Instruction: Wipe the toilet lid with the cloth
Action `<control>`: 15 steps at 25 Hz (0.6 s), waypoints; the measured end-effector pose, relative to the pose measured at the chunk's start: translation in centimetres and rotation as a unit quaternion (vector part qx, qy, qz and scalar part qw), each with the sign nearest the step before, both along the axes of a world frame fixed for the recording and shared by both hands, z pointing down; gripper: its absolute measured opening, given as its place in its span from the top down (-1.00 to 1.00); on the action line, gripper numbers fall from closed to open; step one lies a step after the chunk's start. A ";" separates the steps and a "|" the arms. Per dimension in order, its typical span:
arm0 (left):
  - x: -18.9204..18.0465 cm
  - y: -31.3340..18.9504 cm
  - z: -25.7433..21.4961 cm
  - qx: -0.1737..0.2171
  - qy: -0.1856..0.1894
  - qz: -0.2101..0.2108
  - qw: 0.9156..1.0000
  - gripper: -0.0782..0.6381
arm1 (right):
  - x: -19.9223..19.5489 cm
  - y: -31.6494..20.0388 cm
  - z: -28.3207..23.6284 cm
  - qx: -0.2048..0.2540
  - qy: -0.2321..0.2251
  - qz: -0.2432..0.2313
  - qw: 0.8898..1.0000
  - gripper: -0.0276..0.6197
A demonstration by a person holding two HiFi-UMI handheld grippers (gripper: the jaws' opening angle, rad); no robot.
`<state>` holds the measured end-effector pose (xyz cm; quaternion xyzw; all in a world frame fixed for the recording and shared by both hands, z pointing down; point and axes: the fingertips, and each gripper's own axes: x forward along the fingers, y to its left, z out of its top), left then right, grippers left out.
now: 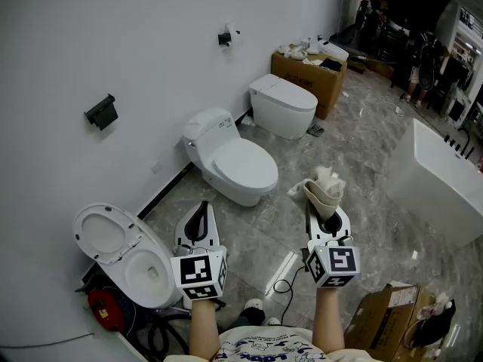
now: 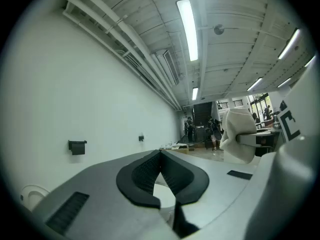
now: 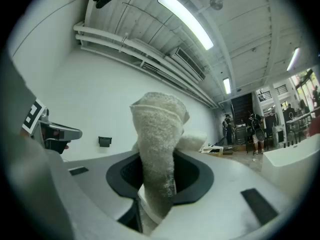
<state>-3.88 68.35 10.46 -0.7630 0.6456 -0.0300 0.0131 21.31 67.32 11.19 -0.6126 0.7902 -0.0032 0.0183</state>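
Note:
Three white toilets stand along the wall. The nearest toilet (image 1: pixel 147 270) has its lid (image 1: pixel 106 232) raised, and the middle toilet (image 1: pixel 230 161) has its lid (image 1: pixel 243 164) down. My right gripper (image 1: pixel 324 206) (image 3: pixel 157 169) is shut on a beige cloth (image 1: pixel 323 187) (image 3: pixel 157 134) that sticks up out of the jaws. It hangs over the floor to the right of the middle toilet. My left gripper (image 1: pixel 198 221) (image 2: pixel 161 159) is shut with nothing in it, between the nearest and the middle toilet. The cloth (image 2: pixel 239 134) also shows in the left gripper view.
A third toilet (image 1: pixel 283 104) and a cardboard box (image 1: pixel 309 74) stand further back. A white bathtub (image 1: pixel 438 179) is at the right. A red device (image 1: pixel 106 310) and cables (image 1: pixel 283 285) lie near my feet, with another box (image 1: pixel 385 315) at lower right. People stand far back.

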 end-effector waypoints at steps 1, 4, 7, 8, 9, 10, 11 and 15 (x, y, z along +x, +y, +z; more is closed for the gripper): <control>0.1 -0.1 0.1 0.000 0.001 0.000 1.000 0.77 | 0.1 0.0 0.1 -0.001 0.000 0.000 1.000 0.57; 0.1 -0.2 0.2 -0.001 0.005 -0.002 1.000 0.77 | 0.3 -0.1 0.3 -0.002 -0.001 0.001 1.000 0.57; 0.2 -0.3 0.4 -0.001 0.004 -0.004 1.000 0.77 | 0.4 -0.2 0.4 -0.002 -0.001 0.000 1.000 0.57; 0.1 -0.4 0.5 -0.001 0.003 -0.005 1.000 0.77 | 0.3 -0.3 0.5 -0.002 -0.001 0.000 1.000 0.57; 0.0 -0.5 0.5 0.000 0.003 -0.006 1.000 0.77 | 0.2 -0.4 0.5 -0.002 0.000 0.000 1.000 0.57; -0.1 -0.7 0.5 0.000 0.003 -0.006 1.000 0.77 | 0.0 -0.6 0.5 -0.002 0.000 0.000 1.000 0.57; -0.3 -1.0 0.5 0.000 0.003 -0.006 1.000 0.77 | -0.2 -0.9 0.6 -0.002 0.001 0.000 1.000 0.57; -1.0 -2.1 0.6 0.000 0.002 -0.004 1.000 0.77 | -1.0 -2.1 0.8 -0.002 -0.006 -0.002 1.000 0.57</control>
